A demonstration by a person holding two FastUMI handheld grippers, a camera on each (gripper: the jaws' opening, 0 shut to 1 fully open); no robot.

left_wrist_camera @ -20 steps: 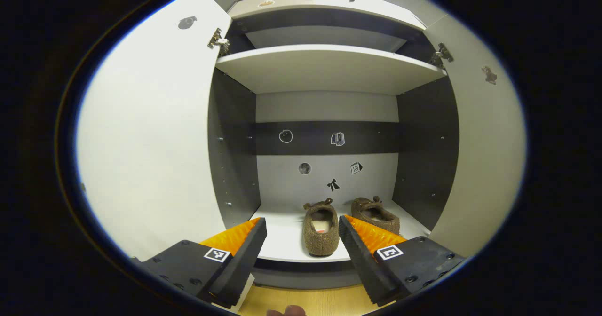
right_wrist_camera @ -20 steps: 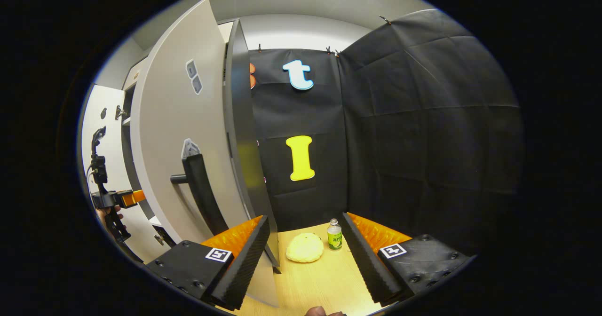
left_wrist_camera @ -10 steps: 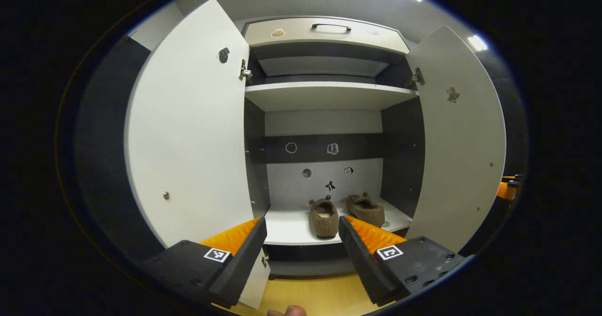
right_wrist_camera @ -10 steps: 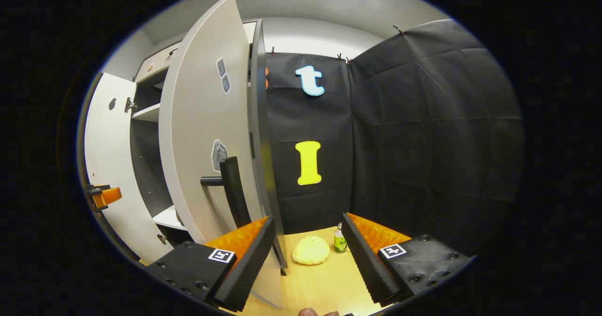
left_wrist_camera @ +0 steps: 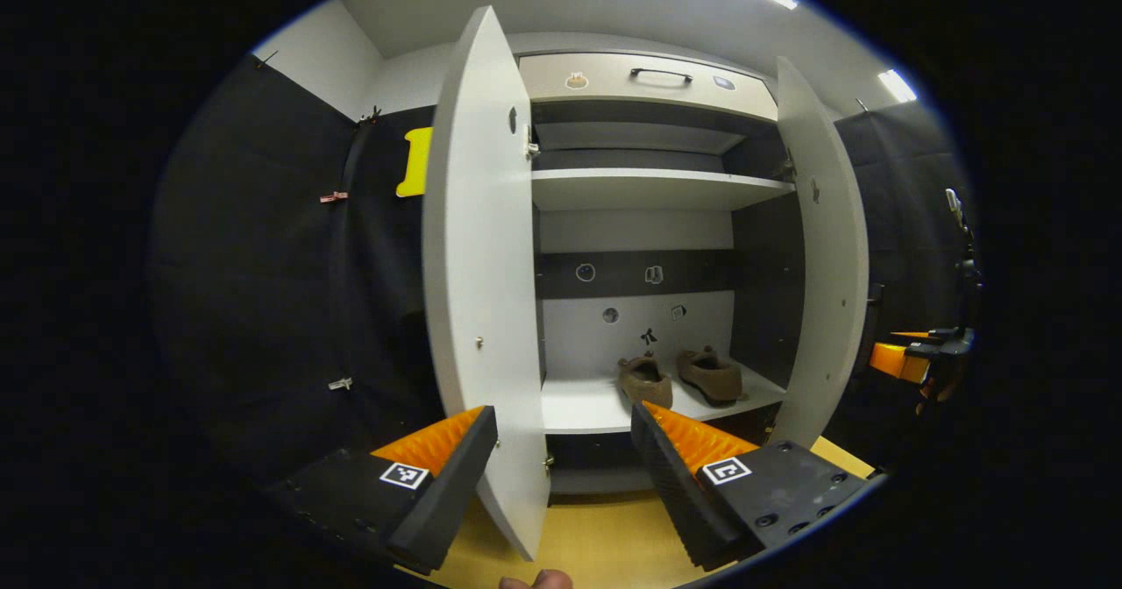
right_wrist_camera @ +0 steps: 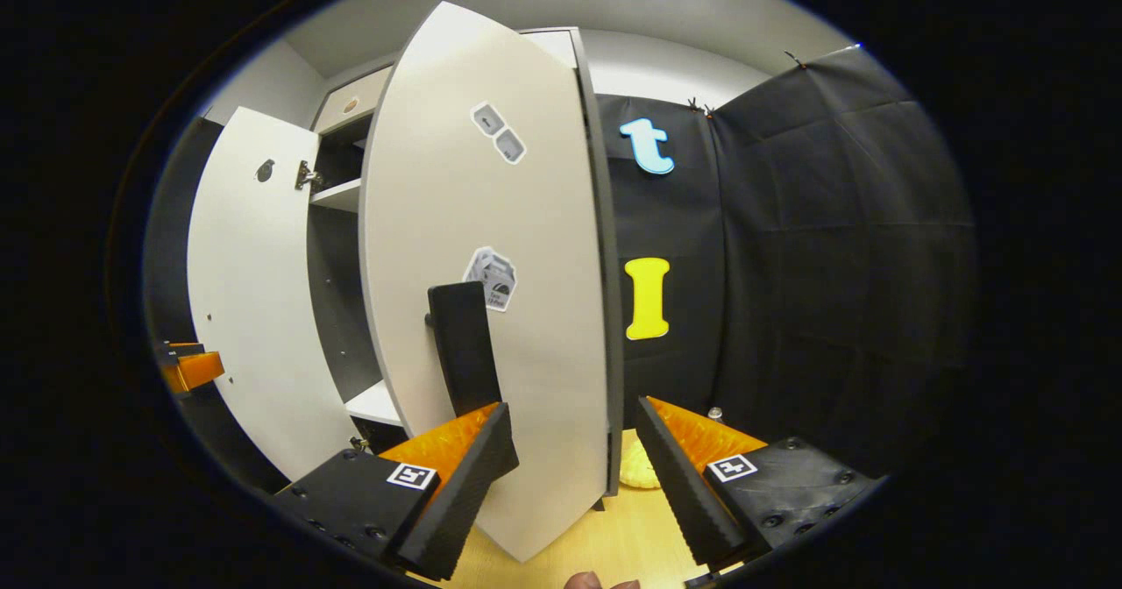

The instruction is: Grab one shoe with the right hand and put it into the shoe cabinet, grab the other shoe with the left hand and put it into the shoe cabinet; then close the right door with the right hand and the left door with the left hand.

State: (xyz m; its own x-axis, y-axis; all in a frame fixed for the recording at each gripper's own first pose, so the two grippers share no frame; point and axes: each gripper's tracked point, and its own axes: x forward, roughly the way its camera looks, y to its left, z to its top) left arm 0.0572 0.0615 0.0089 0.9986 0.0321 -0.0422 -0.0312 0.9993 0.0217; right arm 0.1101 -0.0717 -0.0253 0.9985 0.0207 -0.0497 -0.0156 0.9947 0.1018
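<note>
Two brown fuzzy shoes (left_wrist_camera: 646,380) (left_wrist_camera: 712,375) stand side by side on the bottom shelf (left_wrist_camera: 583,409) of the shoe cabinet. The left door (left_wrist_camera: 482,308) and the right door (left_wrist_camera: 820,265) both stand open. My left gripper (left_wrist_camera: 561,422) is open and empty, back from the cabinet, with the left door's edge between its fingers. In the right gripper view the right door (right_wrist_camera: 491,247) turns its outer face and black handle (right_wrist_camera: 462,344) toward my right gripper (right_wrist_camera: 574,409), which is open, empty and close to the handle. My right gripper (left_wrist_camera: 912,357) also shows beyond the right door.
An empty upper shelf (left_wrist_camera: 649,188) and a drawer (left_wrist_camera: 649,76) sit above the shoes. The floor (left_wrist_camera: 605,549) is light wood. A yellow object (right_wrist_camera: 635,471) and a bottle cap (right_wrist_camera: 714,413) peek out behind the right door. My left gripper (right_wrist_camera: 188,368) shows past the left door (right_wrist_camera: 254,308).
My left gripper has drawn back and leftward from the cabinet, so the shoes look smaller. My right gripper has swung to face the right door's outer side and handle.
</note>
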